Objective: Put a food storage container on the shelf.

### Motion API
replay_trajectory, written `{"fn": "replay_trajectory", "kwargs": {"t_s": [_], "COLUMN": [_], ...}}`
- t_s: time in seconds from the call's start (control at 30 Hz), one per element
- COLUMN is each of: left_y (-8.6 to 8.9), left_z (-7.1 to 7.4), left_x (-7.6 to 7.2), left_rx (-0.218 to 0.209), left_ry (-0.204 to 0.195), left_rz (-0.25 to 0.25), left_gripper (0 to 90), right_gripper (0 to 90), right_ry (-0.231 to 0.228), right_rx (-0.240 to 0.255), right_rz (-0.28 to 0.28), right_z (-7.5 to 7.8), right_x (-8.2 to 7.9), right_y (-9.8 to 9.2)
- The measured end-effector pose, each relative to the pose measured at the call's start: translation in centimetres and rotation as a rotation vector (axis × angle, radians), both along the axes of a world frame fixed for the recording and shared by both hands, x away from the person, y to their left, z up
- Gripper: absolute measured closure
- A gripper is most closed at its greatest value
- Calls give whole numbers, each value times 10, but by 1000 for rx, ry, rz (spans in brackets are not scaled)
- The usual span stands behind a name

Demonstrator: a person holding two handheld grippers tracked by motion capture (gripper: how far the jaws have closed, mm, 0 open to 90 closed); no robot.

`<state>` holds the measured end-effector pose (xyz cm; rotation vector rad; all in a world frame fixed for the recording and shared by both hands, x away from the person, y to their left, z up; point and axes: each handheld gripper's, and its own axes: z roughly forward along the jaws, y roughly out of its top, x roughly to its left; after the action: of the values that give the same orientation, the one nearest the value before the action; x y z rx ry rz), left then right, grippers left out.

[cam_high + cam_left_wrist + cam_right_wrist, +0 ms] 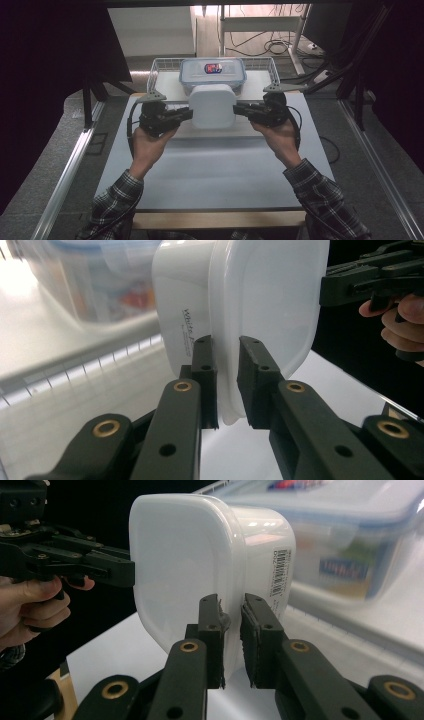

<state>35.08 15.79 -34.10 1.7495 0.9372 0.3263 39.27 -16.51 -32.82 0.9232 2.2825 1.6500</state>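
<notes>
A: Tub (pixel 213 106) is gripped at its rim by the left claw (pixel 189 114) and right claw (pixel 237 108), held off the table (pixel 215 170) near its far edge.

B: Both lifts should be kept level, so the rim is not twisted.

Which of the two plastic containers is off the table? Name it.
The opaque white container, pinched at its rim by the left gripper and right gripper. The clear blue-lidded container sits in the wire basket.
</notes>
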Motion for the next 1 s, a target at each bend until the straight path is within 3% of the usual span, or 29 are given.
{"fn": "replay_trajectory", "kwargs": {"t_s": [0.07,0.1,0.23,0.3,0.47,0.73,0.8,1.0], "left_y": [1,2,4,6,9,7,7,3], "left_z": [5,14,29,44,60,75,77,80], "left_x": [1,3,6,10,21,45,51,66], "left_rx": [-2,-1,-2,5,-5,-11,-30,-26], "left_ry": [-5,-15,-30,-43,-45,-41,-31,-17], "left_rz": [2,4,11,16,25,24,21,16], "left_gripper": [790,790,788,788,788,786,784,777], "right_gripper": [794,794,794,794,792,788,786,778], "right_ry": [-5,-19,-27,-37,-44,-60,-52,-35], "right_rx": [3,8,15,24,30,35,37,40], "right_rz": [0,1,0,2,-4,-43,-53,-79], "right_z": [4,15,28,42,60,76,78,80], "right_x": [1,3,6,12,22,40,45,56], "right_y": [1,2,4,6,10,12,12,9]}}
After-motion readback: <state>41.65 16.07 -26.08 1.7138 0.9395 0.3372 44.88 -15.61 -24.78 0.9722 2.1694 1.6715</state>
